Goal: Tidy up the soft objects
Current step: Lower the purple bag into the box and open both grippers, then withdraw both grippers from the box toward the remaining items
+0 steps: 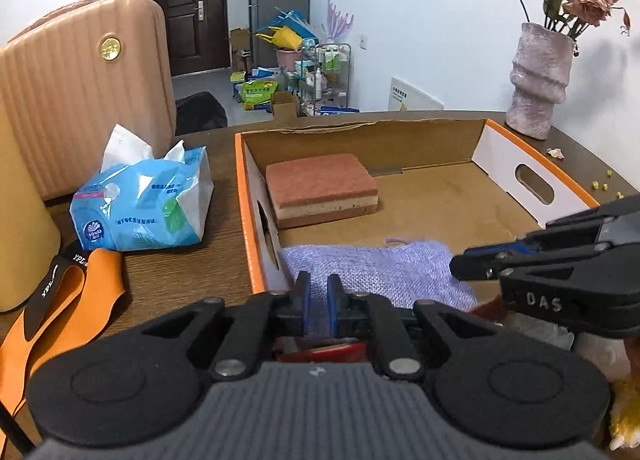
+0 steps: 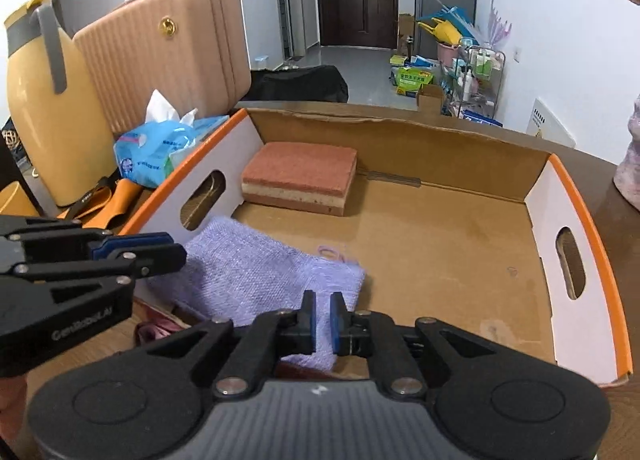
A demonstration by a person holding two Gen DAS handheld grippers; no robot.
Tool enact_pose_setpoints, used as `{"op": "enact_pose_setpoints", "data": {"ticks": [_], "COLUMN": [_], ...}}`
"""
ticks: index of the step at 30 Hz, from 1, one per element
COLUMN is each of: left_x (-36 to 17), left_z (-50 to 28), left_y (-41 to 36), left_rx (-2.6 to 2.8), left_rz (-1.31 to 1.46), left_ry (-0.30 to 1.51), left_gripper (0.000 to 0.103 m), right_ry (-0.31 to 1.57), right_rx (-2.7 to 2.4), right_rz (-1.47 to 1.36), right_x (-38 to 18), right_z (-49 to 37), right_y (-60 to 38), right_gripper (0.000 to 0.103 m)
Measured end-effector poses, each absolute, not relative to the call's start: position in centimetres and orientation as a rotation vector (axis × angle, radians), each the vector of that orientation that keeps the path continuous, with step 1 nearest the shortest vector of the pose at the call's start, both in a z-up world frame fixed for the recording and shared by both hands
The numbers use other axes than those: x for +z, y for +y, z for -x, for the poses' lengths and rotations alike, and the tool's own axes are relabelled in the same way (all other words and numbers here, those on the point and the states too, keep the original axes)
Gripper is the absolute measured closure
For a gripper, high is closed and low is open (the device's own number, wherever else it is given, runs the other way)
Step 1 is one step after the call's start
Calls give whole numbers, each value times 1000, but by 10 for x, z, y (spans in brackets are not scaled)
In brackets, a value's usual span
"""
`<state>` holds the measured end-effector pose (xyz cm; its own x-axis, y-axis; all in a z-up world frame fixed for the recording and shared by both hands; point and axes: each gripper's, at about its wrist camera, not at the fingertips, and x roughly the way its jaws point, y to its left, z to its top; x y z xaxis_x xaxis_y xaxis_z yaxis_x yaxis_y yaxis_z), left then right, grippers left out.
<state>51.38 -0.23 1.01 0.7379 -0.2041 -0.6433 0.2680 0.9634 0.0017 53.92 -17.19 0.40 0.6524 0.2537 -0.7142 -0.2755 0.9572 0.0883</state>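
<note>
— Where did we find the lilac cloth (image 1: 384, 268)?

— It lay folded in the near left corner of the cardboard box (image 1: 436, 196), its front edge draped over the box's low front rim. In the right wrist view the same cloth (image 2: 264, 276) ran under both grippers, so we could not see its near end.

— And the jaws?

— The left gripper (image 1: 319, 300) had its jaws nearly together, with cloth showing in the narrow gap between the blue pads; we took it as pinching the near edge. The right gripper (image 2: 323, 320) also stood narrow, with a slim gap over the cloth's right corner. Whether its pads pressed the fabric we could not tell, since the fingers covered that spot.

— Anything else in the box?

— A layered sponge block (image 1: 322, 188), red on top with a pale band below, sat at the back left, well apart from the cloth.

— What was cut off?

— Below the box's front edge we made out something red (image 1: 328, 352) behind the left gripper's body, and a yellow furry thing (image 1: 626, 416) at the frame's lower right, both too hidden to name. On the desk (image 1: 180, 276) left of the box lay a blue tissue pack (image 1: 144, 212) and an orange band (image 1: 76, 300), partly out of frame.
</note>
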Motion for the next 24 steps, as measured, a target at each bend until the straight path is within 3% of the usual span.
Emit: {"op": "enact_pose_setpoints", "data": {"ticks": [1, 2, 3, 5, 6, 8, 10, 12, 17, 20, 24], "left_x": [11, 14, 18, 34, 44, 66, 91, 111, 144, 153, 147], "left_z": [-512, -510, -507, -494, -486, -470, -455, -437, -394, -368, -300], "left_y": [-2, -2, -1, 2, 3, 4, 9, 11, 8, 4, 3], "left_rx": [-249, -249, -248, -245, -229, -209, -198, -183, -150, -139, -126], "left_rz": [-103, -100, -90, -67, -68, -79, -49, -37, -19, -24, -67], "left_ry": [693, 697, 699, 666, 634, 586, 547, 492, 411, 381, 264], "left_gripper": [91, 82, 63, 40, 36, 35, 31, 25, 24, 24, 15], "right_ry": [795, 793, 782, 732, 702, 647, 601, 572, 533, 502, 405], "right_rx": [304, 309, 306, 283, 269, 240, 194, 157, 136, 151, 152], "right_rz": [35, 43, 44, 41, 41, 35, 33, 30, 10, -4, -5], "right_x": [7, 11, 17, 38, 52, 79, 105, 123, 143, 147, 144], "right_z": [-538, -535, -533, -524, -518, -506, -489, -473, -426, -398, -339], "right_y": [-172, -175, -179, -193, -203, -224, -247, -267, -298, -302, -295], "right_gripper": [74, 54, 50, 50, 49, 37, 31, 30, 25, 25, 22]}}
